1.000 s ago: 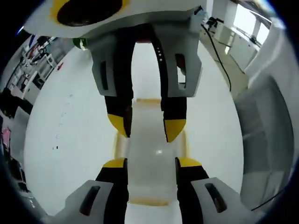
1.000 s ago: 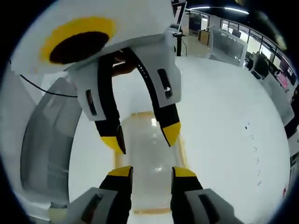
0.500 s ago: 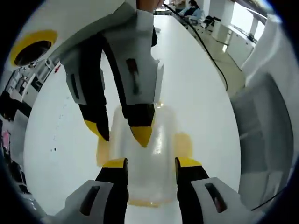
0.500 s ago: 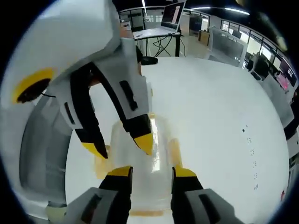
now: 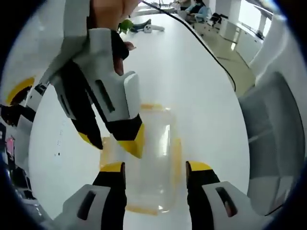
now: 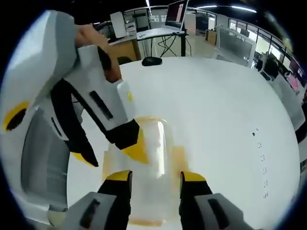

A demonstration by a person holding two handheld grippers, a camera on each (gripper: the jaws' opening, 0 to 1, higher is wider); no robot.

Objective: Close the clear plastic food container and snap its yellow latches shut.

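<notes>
Two grippers work over one clear plastic food container with a yellow rim (image 5: 152, 158), which sits on the white tabletop (image 5: 201, 86). In the left gripper view the left gripper (image 5: 156, 168) hangs above the container with its black, yellow-tipped jaws spread wide, one over each long side, gripping nothing. The right gripper (image 5: 116, 140) enters that view from the upper left, held by a person's hand (image 5: 112, 14), its yellow tips angled down at the container's left edge. In the right gripper view the right gripper (image 6: 156, 176) likewise straddles the container (image 6: 148, 172) with jaws wide apart and empty, while the left gripper (image 6: 112, 153) reaches in from the left. The clear lid appears to lie flat on the body, so closing seems done. The yellow side latches (image 5: 176, 153) show as blurred yellow bands along both long edges; whether either is snapped down cannot be told from these views. Judged from this, the latching step remains, with both end latches also to be confirmed.
</notes>
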